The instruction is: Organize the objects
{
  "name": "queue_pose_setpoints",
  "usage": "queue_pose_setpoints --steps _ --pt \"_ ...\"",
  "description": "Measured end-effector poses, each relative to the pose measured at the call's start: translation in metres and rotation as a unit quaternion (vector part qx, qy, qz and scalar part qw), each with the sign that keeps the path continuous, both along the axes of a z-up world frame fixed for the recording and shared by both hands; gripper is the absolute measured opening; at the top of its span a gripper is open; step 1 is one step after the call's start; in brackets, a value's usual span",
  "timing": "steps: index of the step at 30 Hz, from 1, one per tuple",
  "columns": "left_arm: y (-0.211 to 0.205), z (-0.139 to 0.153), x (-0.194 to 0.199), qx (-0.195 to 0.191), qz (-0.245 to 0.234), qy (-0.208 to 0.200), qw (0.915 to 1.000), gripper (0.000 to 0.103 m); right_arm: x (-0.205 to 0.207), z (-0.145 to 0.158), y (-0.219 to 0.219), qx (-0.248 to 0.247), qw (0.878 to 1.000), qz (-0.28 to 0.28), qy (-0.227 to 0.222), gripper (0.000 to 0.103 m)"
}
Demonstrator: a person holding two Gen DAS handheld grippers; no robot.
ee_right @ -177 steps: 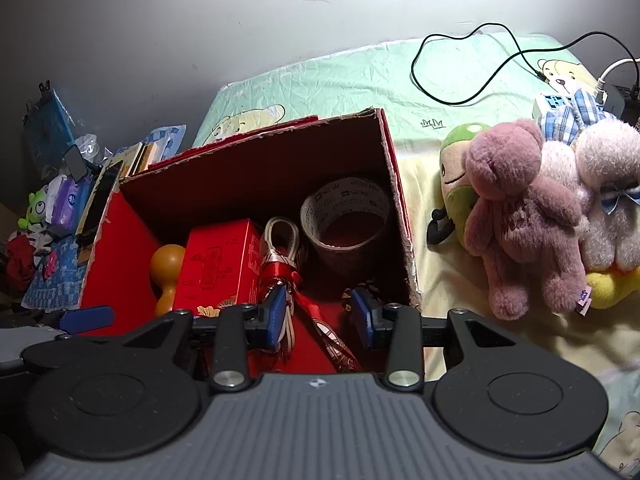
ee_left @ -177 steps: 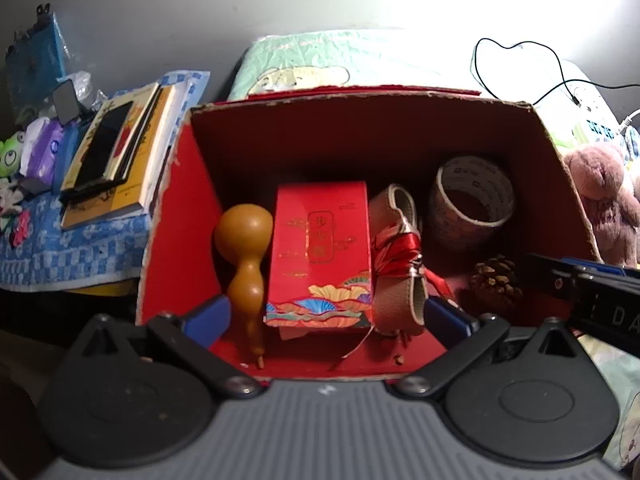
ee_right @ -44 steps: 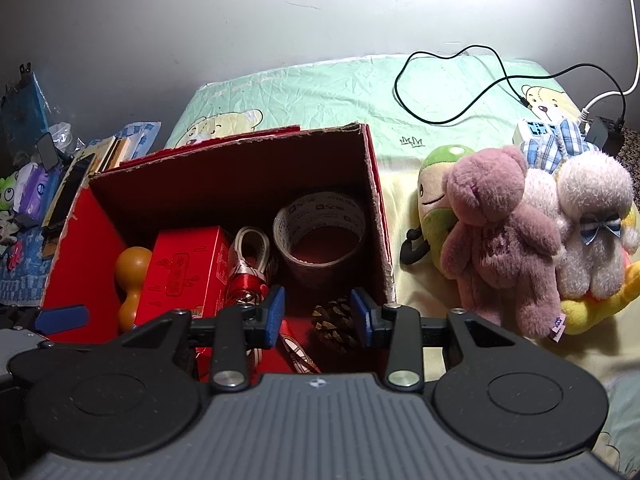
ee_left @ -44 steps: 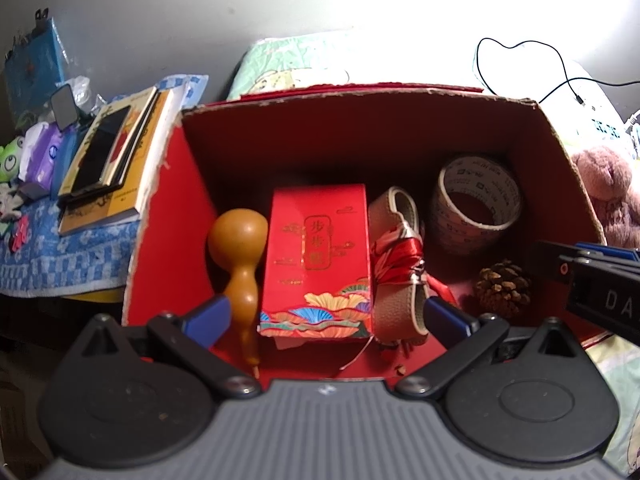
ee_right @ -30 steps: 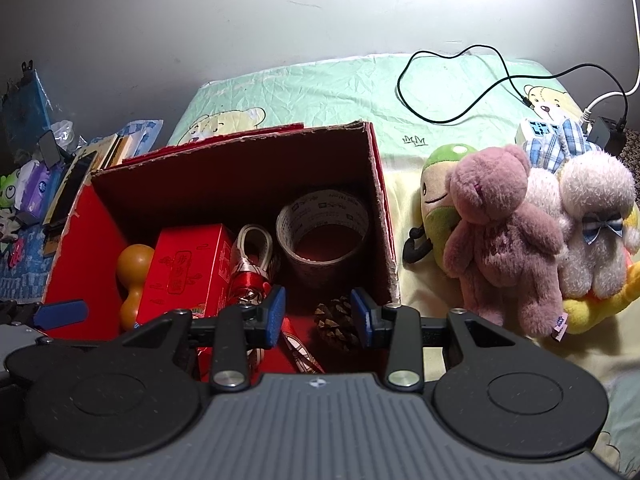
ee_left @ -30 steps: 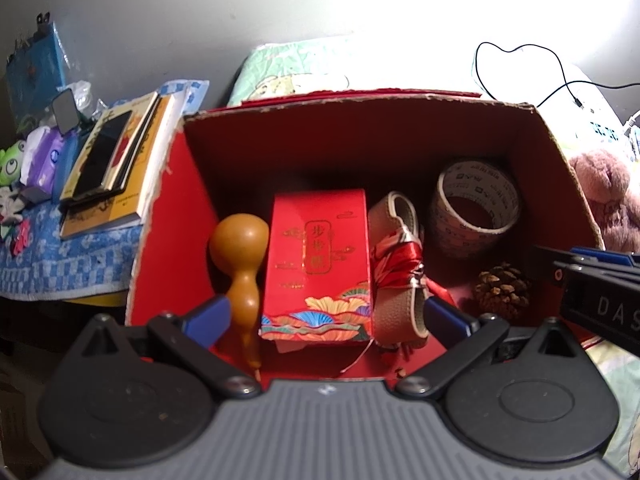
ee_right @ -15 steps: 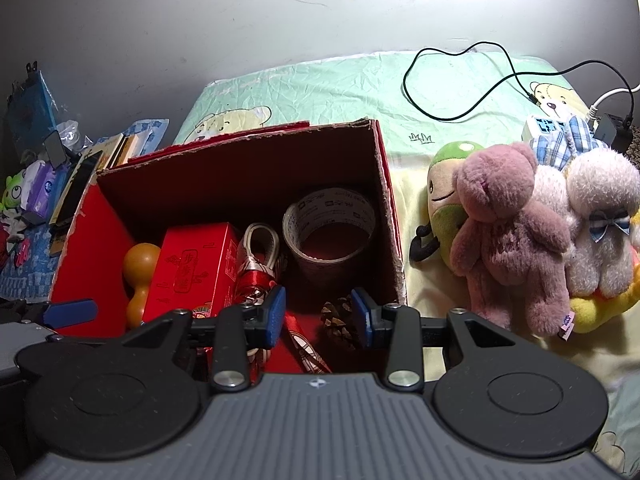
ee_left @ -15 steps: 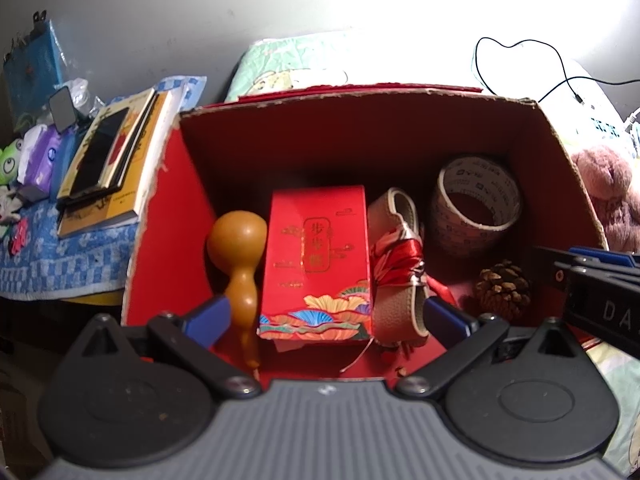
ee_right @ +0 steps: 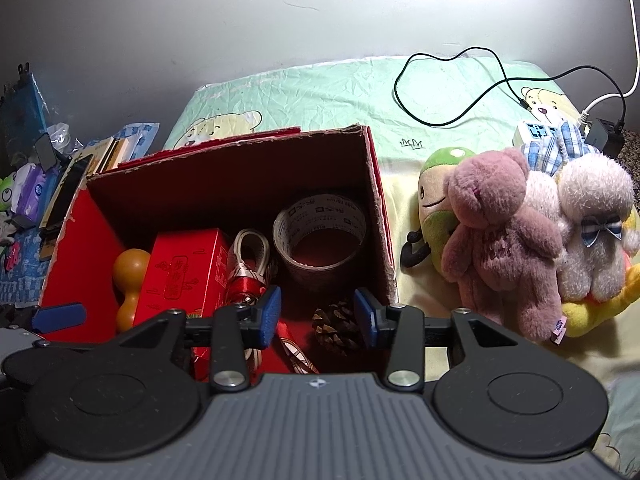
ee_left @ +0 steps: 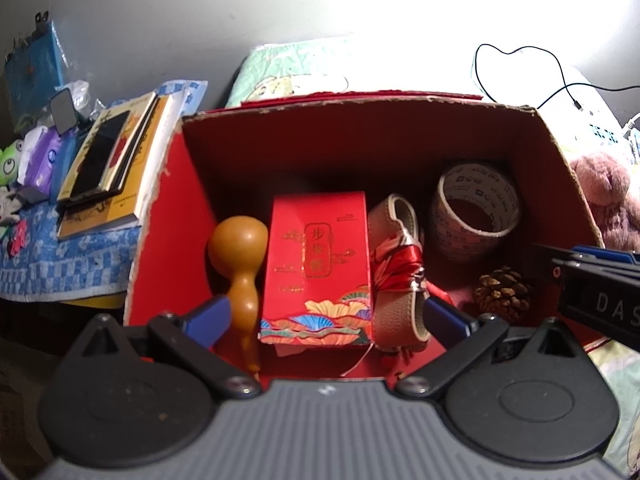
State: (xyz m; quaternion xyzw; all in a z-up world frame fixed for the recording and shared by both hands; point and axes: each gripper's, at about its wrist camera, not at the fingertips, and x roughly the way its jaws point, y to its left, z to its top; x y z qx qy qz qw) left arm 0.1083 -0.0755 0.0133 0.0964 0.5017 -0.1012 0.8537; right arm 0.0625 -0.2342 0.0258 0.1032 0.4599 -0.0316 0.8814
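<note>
One open red cardboard box [ee_right: 80, 236] holds five things: one tan wooden gourd [ee_left: 240, 256], one red printed gift carton [ee_left: 320, 268], one beige leather strap tied with red ribbon [ee_left: 396, 264], one roll of printed tape [ee_left: 474, 210], one brown pinecone [ee_left: 502, 294]. Four plush toys [ee_right: 504, 240] sit beside it.

Right gripper [ee_right: 316, 316] is sitting further back and higher than 5.9 s ago, when its pads were low inside the red box [ee_right: 376, 216] beside the ribbon bundle [ee_right: 244, 280]. The pine cone [ee_right: 338, 326], hidden behind the gripper then, is now showing between the open pads. Over the last second and a half the right view is drifting only slightly, plush toys [ee_right: 504, 244] sliding a little rightward.
</note>
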Motion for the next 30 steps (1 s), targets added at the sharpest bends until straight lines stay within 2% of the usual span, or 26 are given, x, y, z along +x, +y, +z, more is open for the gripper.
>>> queue_pose_setpoints --steps 14,30 --pt "0.0019 -0.0017 -0.001 -0.003 0.002 0.0 1.0 0.102 0.0007 0.0003 0.0015 -0.013 1.0 -0.002 0.0 0.044" --pt "-0.0005 -0.0013 -0.0047 0.01 0.002 -0.017 0.9998 0.102 -0.001 0.0001 0.0015 -0.001 1.0 -0.004 0.001 0.047"
